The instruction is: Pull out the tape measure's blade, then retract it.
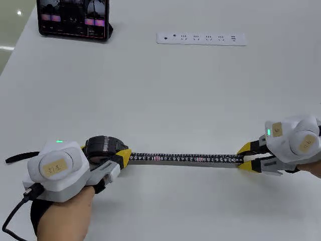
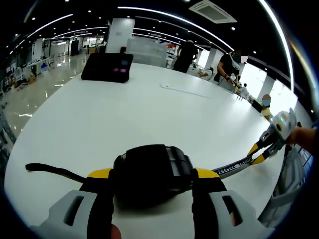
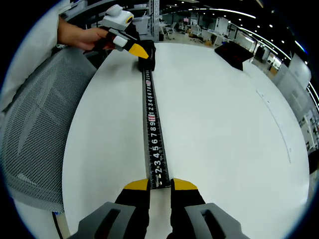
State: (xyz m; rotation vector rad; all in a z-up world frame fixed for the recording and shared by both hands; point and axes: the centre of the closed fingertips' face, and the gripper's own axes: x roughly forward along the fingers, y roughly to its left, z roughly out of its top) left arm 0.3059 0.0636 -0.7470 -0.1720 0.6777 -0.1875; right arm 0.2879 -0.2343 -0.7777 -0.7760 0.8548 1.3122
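The black tape measure case (image 1: 104, 147) lies on the white table, clamped between the yellow-tipped jaws of my left gripper (image 1: 116, 159); in the left gripper view the case (image 2: 153, 172) sits squarely between the jaws. Its black blade (image 1: 183, 159) with white numbers runs flat along the table to the right. My right gripper (image 1: 245, 158) is shut on the blade's end. In the right gripper view the blade (image 3: 152, 124) stretches from my right gripper (image 3: 159, 183) away to the case (image 3: 146, 57) and the left gripper (image 3: 133, 47).
A white power strip (image 1: 201, 38) lies at the back of the table and a dark tablet on a stand (image 1: 73, 18) at the back left. The case's black wrist strap (image 1: 20, 157) trails left. A grey mesh chair (image 3: 40, 129) stands beside the table.
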